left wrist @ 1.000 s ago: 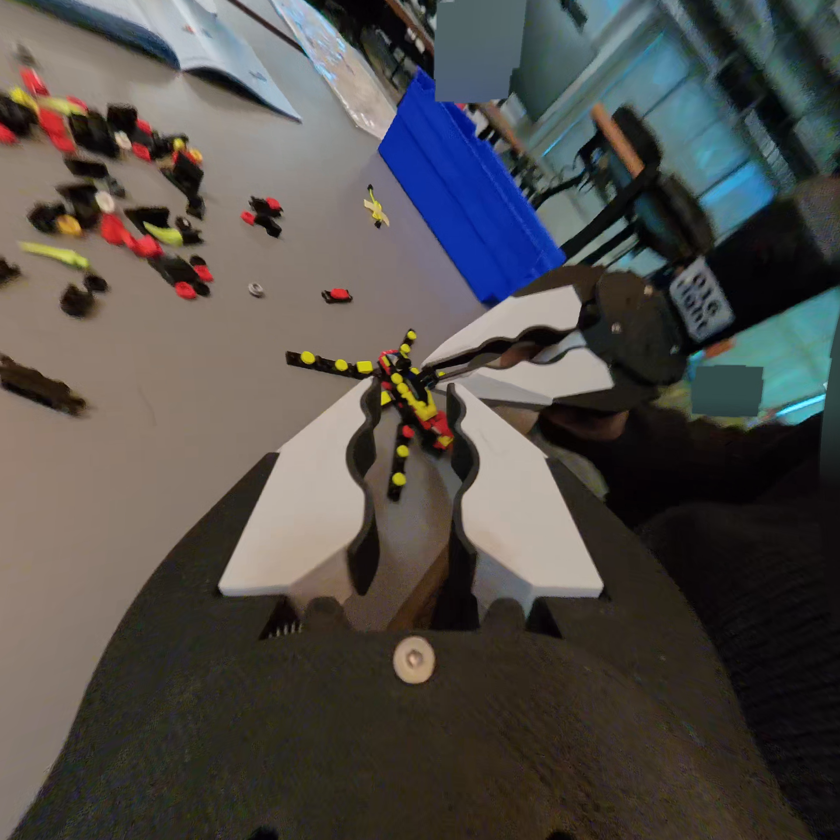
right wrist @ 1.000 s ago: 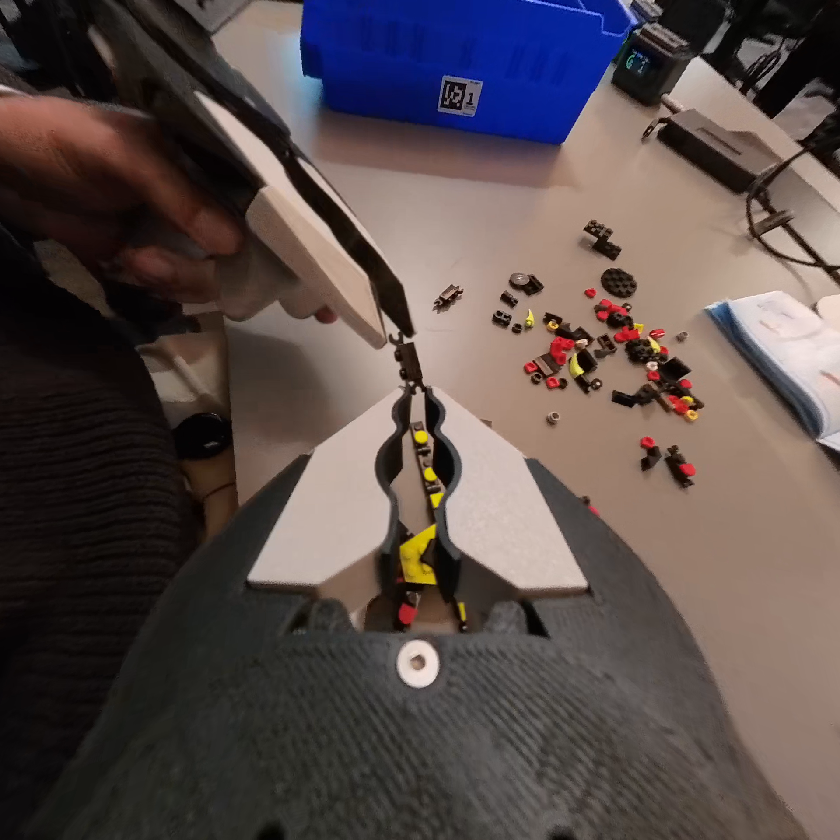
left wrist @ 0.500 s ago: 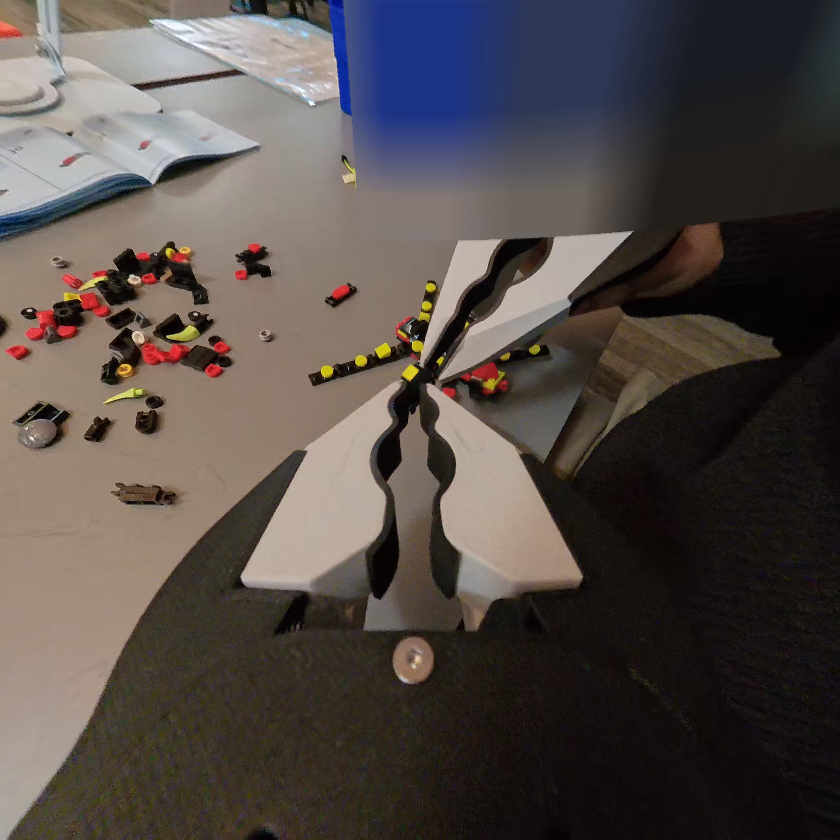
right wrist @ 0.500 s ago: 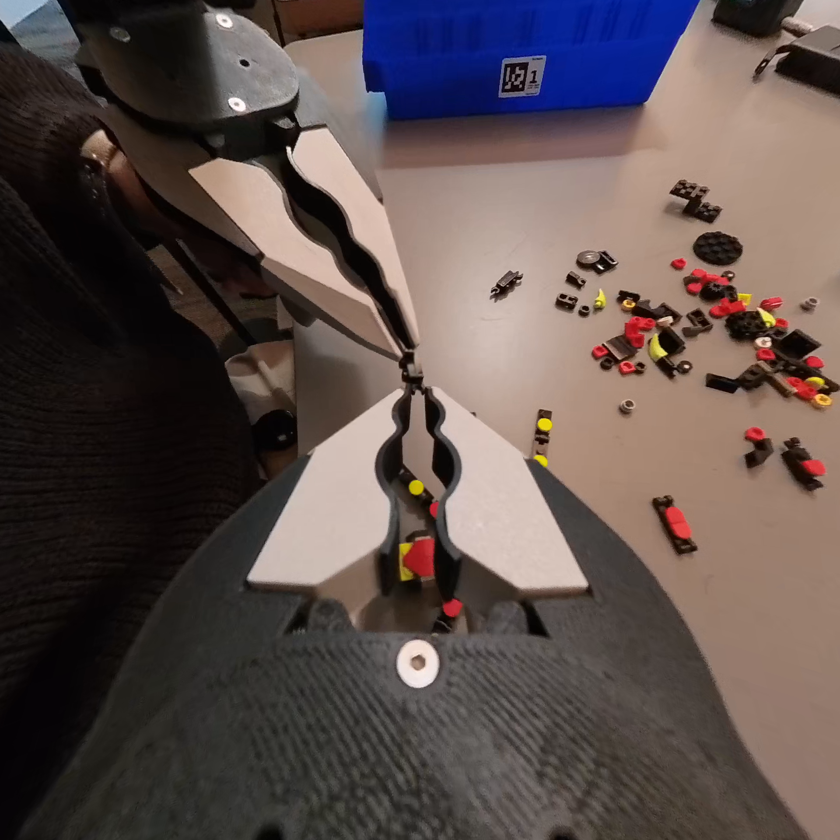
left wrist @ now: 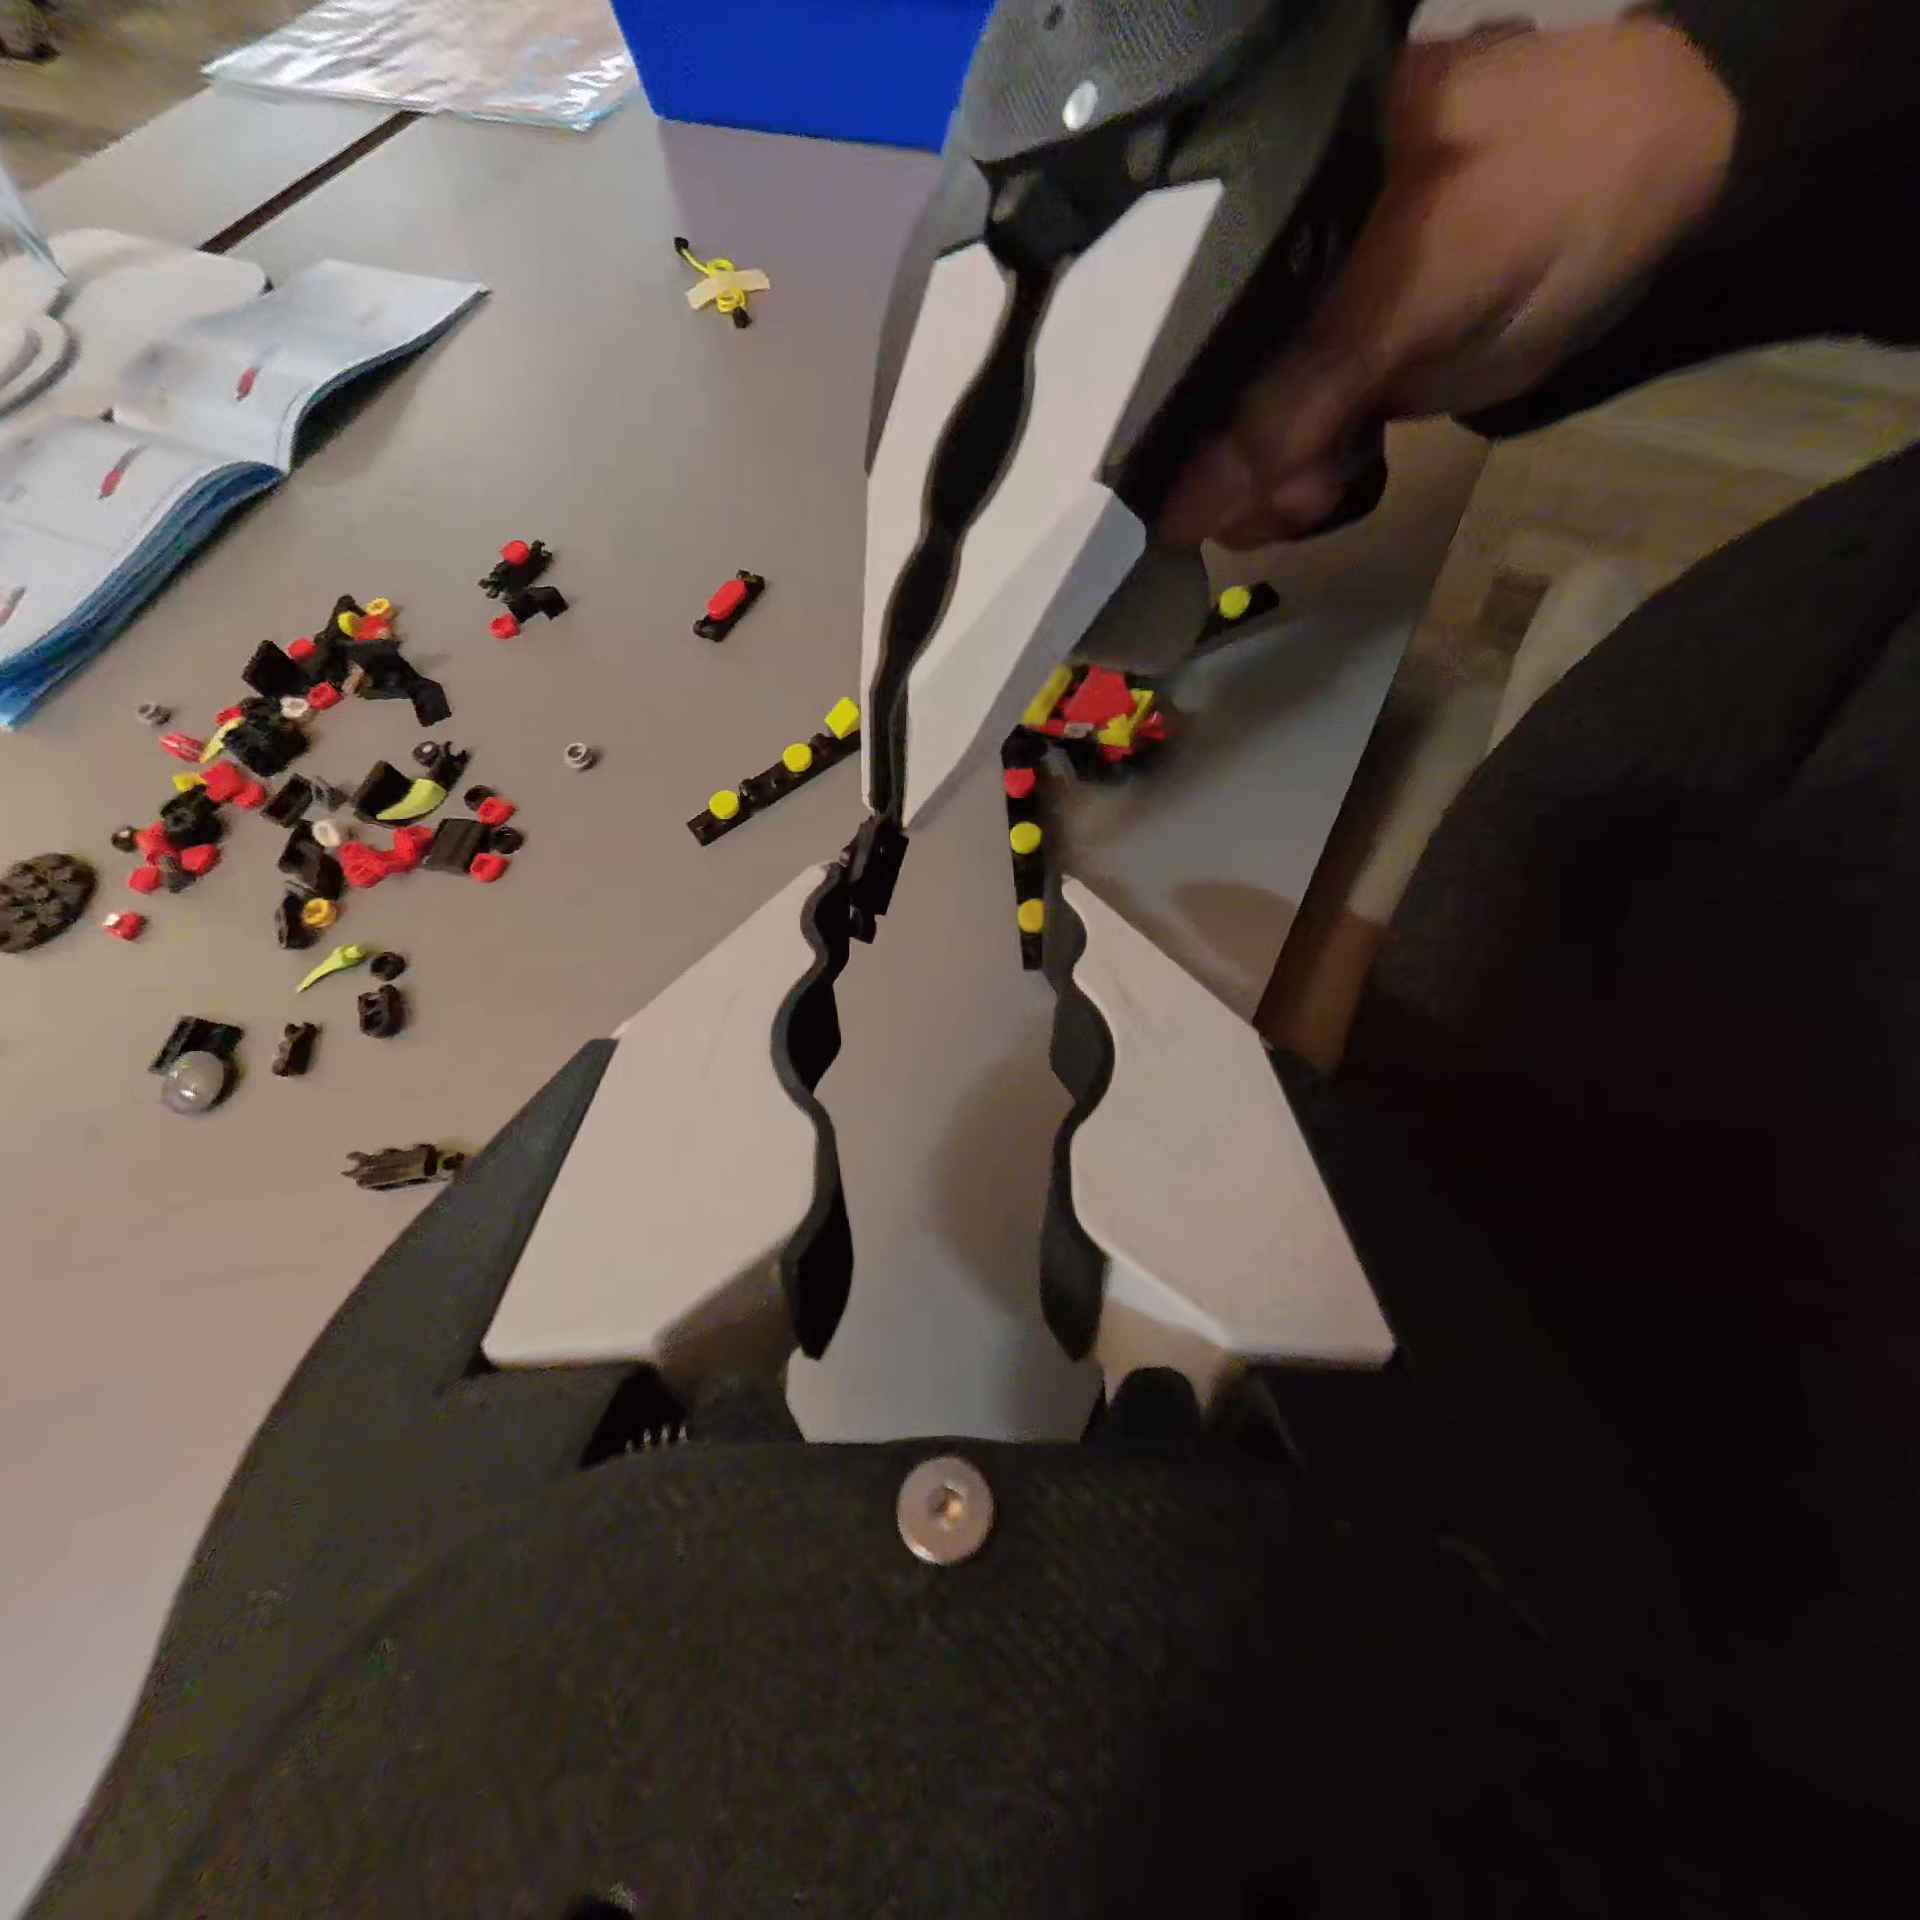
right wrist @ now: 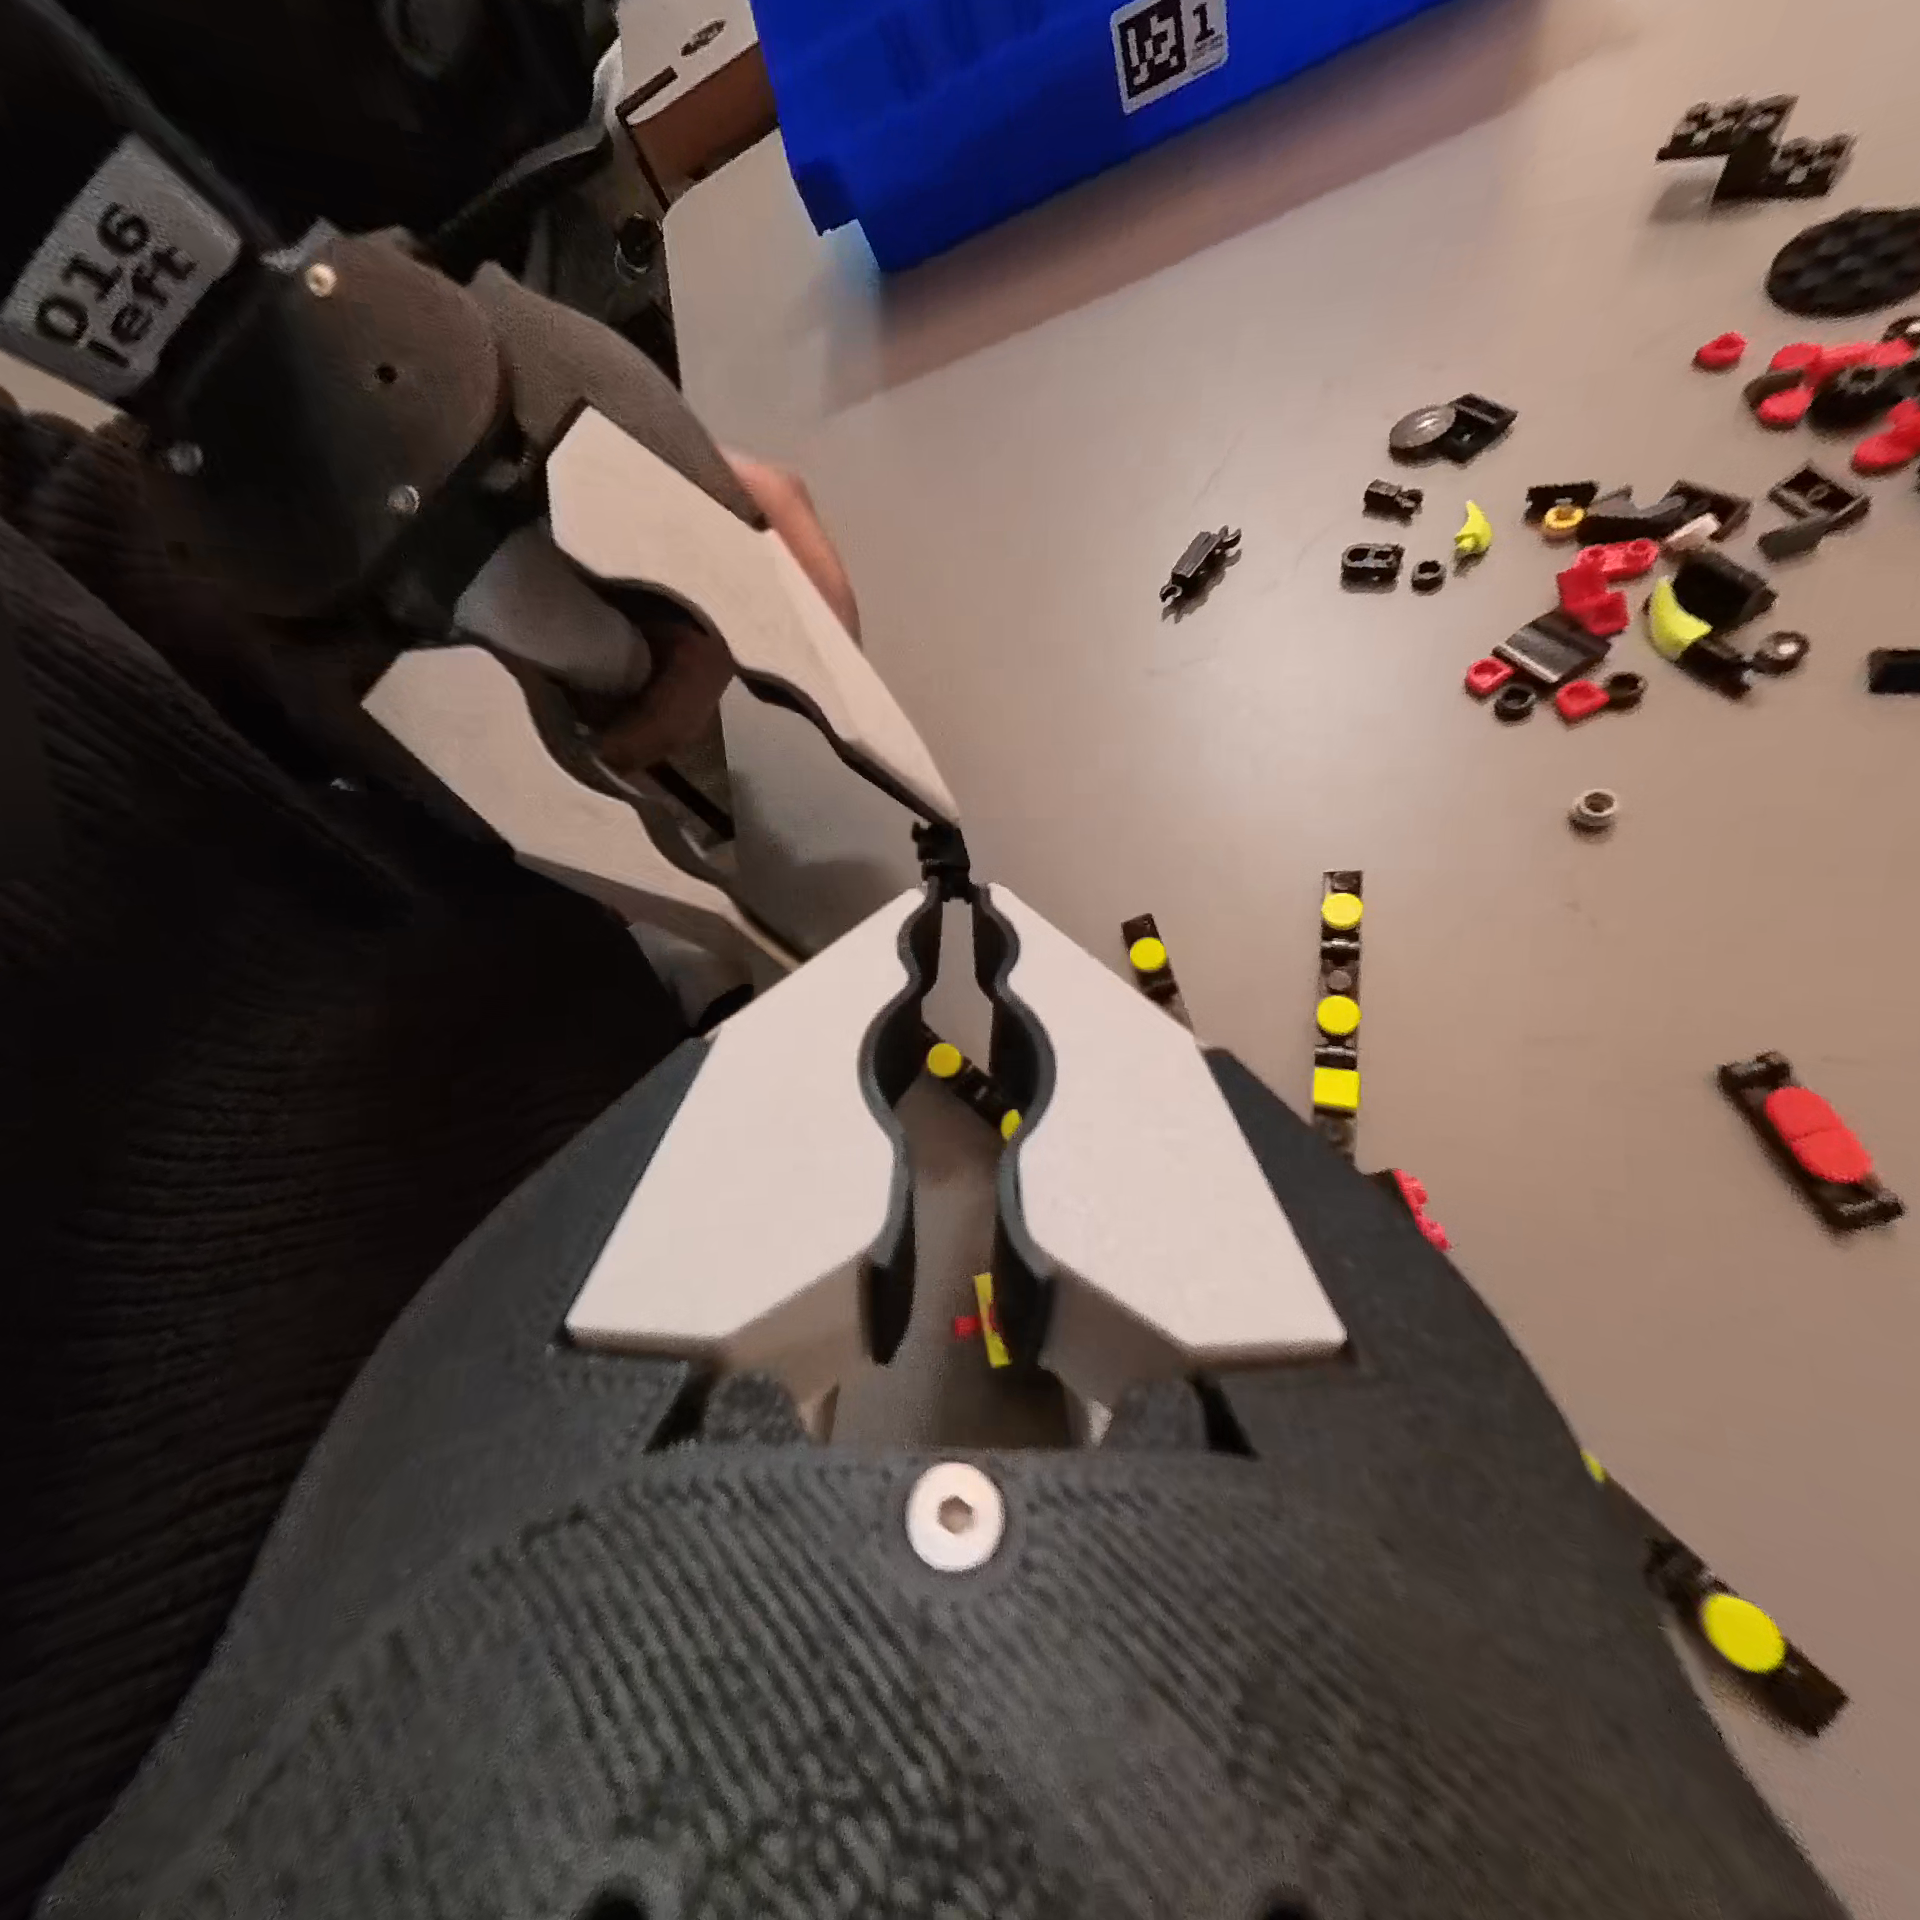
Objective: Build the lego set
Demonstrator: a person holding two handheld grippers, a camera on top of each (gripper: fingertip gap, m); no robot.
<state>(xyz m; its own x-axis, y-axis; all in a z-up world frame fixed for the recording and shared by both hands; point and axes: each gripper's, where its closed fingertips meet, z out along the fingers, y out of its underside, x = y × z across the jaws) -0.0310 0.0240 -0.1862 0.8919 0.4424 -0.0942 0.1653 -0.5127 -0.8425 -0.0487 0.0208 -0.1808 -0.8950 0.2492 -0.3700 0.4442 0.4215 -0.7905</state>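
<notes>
My right gripper (right wrist: 961, 894) is shut on a small black lego piece (right wrist: 940, 852) at its tips. In the left wrist view it (left wrist: 888, 810) comes down from above with the piece (left wrist: 873, 873). My left gripper (left wrist: 945, 888) is open, and its left fingertip (left wrist: 831, 894) touches the piece; the right wrist view shows it (right wrist: 868, 883) at the upper left. The lego model (left wrist: 1091, 717), a red and yellow core with black arms bearing yellow studs, lies on the grey table below the grippers. Its arms also show in the right wrist view (right wrist: 1335, 997).
Loose red, black and yellow pieces (left wrist: 312, 769) (right wrist: 1662, 592) lie scattered on the table. An open instruction booklet (left wrist: 156, 447) is at the far left, a blue bin (left wrist: 800, 52) (right wrist: 987, 125) at the back. The table edge (left wrist: 1351, 831) and a person's dark clothing are close by. My left and right fingertips are right by each other.
My left gripper, shut tip to tip against the right one half a second ago, has opened. The small black piece stays in my right gripper. Both cameras have swung closer over the table.
</notes>
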